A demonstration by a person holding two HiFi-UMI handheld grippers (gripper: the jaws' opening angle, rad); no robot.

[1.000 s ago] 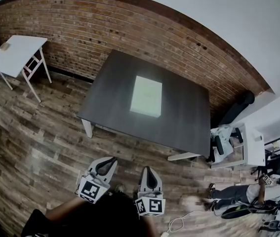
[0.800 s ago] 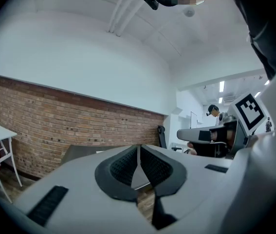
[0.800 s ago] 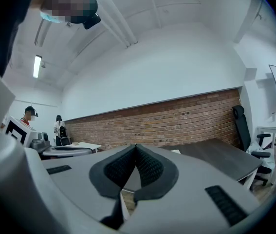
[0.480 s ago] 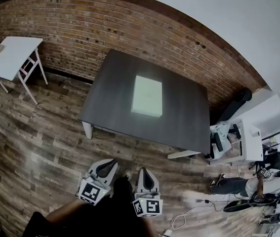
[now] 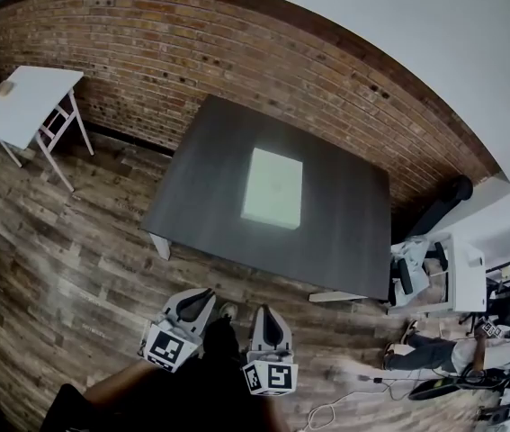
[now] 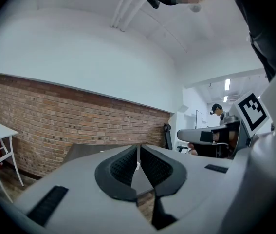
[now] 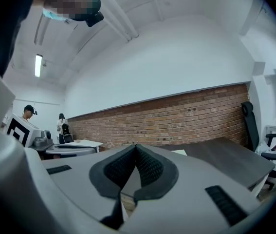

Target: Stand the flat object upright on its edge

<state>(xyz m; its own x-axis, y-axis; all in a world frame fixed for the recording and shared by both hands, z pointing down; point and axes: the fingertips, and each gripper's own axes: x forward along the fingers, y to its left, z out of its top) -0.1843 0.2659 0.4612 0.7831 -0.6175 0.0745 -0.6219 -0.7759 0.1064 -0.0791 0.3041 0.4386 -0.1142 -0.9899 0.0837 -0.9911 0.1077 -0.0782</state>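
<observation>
A flat white rectangular box (image 5: 273,187) lies on its broad face in the middle of a dark grey table (image 5: 210,196). In the head view both grippers hover over the wooden floor, well short of the table's near edge. My left gripper (image 5: 199,299) is shut with nothing in it, its black pads meeting (image 6: 138,160). My right gripper (image 5: 269,314) is shut and empty too, pads together (image 7: 135,157). Both point level toward the table. A pale sliver of the box (image 7: 180,152) shows past the right jaws.
A red brick wall (image 5: 192,52) runs behind the table. A small white folding table (image 5: 25,102) stands at the far left. At the right are a white desk (image 5: 461,273) with equipment, a black chair (image 5: 443,201) and a person (image 5: 452,354) low on the floor with cables.
The table and box have drifted slightly right and lower in the head view as I came a little closer. Both grippers stay shut and side by side.
</observation>
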